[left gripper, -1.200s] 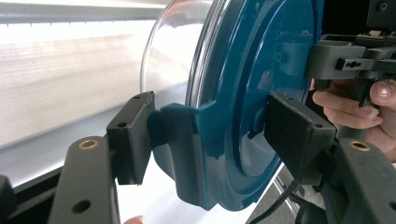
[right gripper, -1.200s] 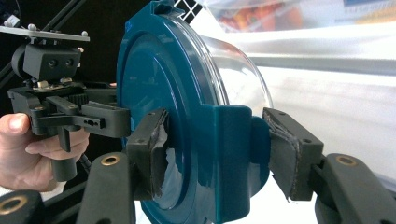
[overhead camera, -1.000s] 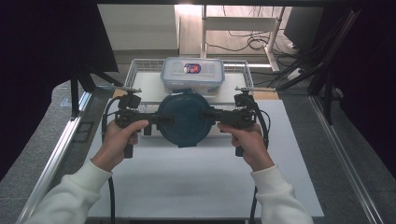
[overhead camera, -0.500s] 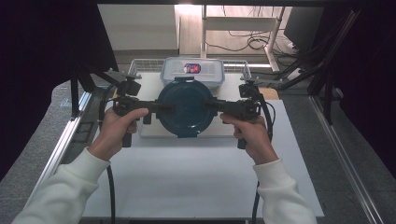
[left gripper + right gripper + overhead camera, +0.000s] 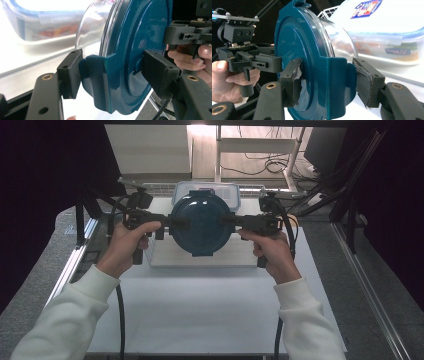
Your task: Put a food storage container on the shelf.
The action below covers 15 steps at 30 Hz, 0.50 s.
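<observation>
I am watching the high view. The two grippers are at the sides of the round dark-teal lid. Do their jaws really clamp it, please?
Observer: Yes. The left gripper and the right gripper each squeeze a side tab of the round dark-teal plastic lid between their pads.
Operator: Is something under the lid?
Observer: A clear glass bowl is attached beneath it.
Operator: Are the pads in good condition?
Observer: One right pad has a torn face.
</observation>
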Available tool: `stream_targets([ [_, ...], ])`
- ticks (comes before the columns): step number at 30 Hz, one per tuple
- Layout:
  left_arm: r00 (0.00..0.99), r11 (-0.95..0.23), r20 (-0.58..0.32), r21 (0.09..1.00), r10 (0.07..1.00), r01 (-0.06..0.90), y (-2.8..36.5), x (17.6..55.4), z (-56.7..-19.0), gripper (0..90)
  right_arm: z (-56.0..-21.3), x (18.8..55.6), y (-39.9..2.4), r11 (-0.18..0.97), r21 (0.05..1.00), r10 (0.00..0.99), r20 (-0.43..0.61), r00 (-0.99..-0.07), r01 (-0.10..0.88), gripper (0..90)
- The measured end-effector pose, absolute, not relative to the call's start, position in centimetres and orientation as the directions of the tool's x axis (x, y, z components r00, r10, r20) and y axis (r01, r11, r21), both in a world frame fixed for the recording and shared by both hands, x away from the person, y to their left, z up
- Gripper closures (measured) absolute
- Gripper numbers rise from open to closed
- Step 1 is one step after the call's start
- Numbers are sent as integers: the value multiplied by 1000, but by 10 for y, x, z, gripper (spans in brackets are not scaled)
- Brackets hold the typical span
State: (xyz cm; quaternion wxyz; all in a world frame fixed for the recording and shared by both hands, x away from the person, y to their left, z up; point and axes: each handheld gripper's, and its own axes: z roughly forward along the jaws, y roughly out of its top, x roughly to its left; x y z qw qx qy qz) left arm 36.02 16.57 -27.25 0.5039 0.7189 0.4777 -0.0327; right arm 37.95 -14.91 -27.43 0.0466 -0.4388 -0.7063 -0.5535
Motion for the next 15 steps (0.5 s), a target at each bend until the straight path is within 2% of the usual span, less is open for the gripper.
stream_targets([
  [5, 557, -30, -547, 696, 625, 718, 167, 372, -261, 344, -257, 385, -148, 15, 753, 590, 524, -615, 657, 429],
  [15, 567, -44, -522, 710, 637, 703, 172, 394, -226, 345, -225, 406, -143, 1, 766, 587, 520, -621, 643, 429],
])
